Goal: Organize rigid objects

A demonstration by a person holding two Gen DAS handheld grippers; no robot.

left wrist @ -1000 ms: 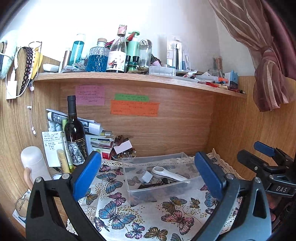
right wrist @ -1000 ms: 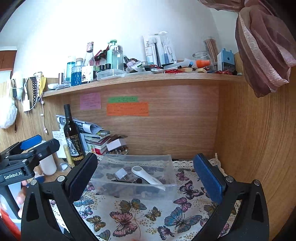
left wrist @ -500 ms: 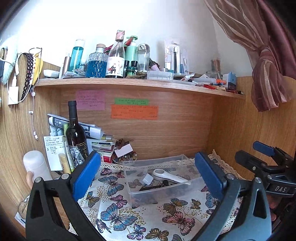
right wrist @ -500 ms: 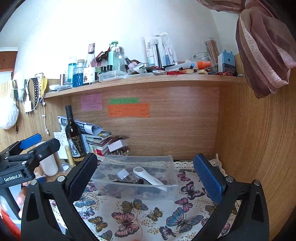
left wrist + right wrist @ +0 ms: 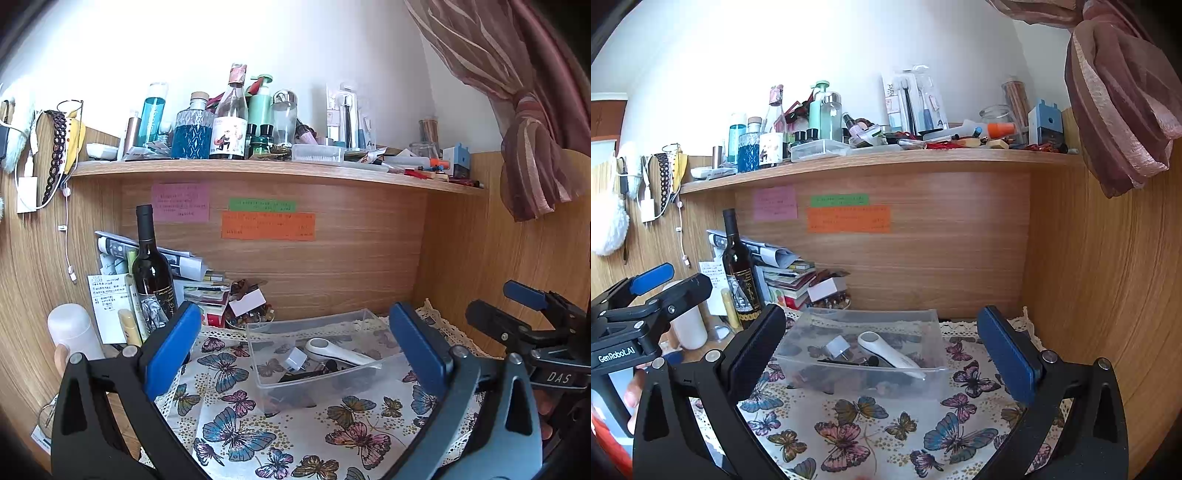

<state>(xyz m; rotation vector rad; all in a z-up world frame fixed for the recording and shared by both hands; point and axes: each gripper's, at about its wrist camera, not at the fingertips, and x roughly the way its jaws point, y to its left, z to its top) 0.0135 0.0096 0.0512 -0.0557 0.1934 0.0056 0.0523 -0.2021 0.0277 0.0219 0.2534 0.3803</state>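
Both grippers, left (image 5: 295, 343) and right (image 5: 882, 343), spread, empty, before clear plastic bin (image 5: 798, 343); inside, smooth white elongated handle (image 5: 890, 354), rounded end toward back wall.

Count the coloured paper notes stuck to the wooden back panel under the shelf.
3: a pink note on the left, a green strip to its right, and an orange note directly under the green one. None seems hidden.

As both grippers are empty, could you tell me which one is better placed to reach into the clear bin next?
Right, marginally: the right gripper faces the clear bin squarely, centred between its open jaws; the left gripper views it at an angle.
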